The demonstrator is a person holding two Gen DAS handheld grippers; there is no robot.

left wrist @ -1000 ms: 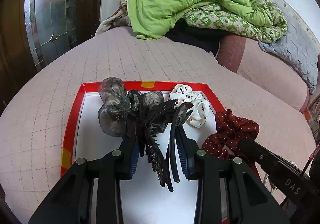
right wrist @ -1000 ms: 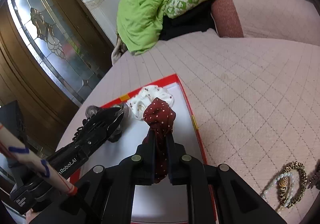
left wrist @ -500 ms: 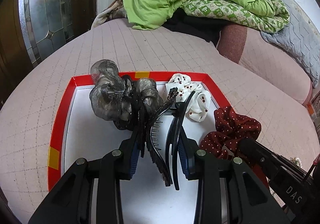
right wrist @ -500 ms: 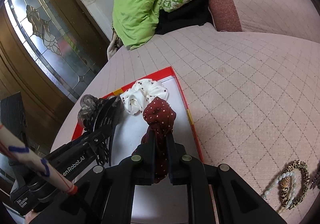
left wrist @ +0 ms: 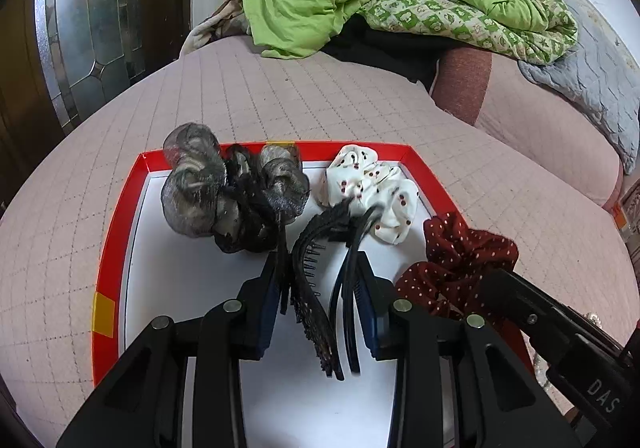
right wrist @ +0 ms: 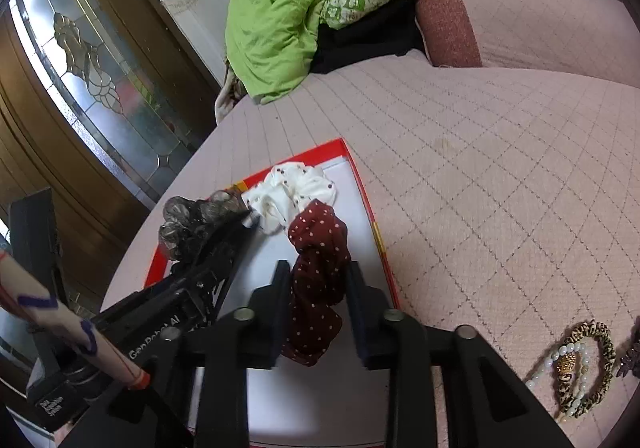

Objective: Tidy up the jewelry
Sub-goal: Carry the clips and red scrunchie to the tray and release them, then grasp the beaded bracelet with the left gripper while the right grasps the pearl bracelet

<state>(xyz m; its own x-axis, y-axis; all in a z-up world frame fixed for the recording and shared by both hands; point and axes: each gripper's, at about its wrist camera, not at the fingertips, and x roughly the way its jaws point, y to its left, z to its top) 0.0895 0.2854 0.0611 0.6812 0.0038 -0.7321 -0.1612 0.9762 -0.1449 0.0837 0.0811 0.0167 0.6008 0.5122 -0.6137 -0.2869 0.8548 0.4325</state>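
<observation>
The left claw (left wrist: 316, 288) grips a black hair claw clip (left wrist: 320, 288) with a grey gauze bow (left wrist: 224, 195), holding it over the white floor of the red-rimmed tray (left wrist: 120, 232). The right claw (right wrist: 316, 280) is opening: a dark red dotted scrunchie (right wrist: 316, 260) sits between its jaws, pads apart from the cloth, on the tray near its right rim. A white dotted scrunchie (left wrist: 372, 191) lies at the tray's far edge. Bead bracelets (right wrist: 576, 364) rest on the pink quilted bed (right wrist: 500, 187), well apart from the tray.
</observation>
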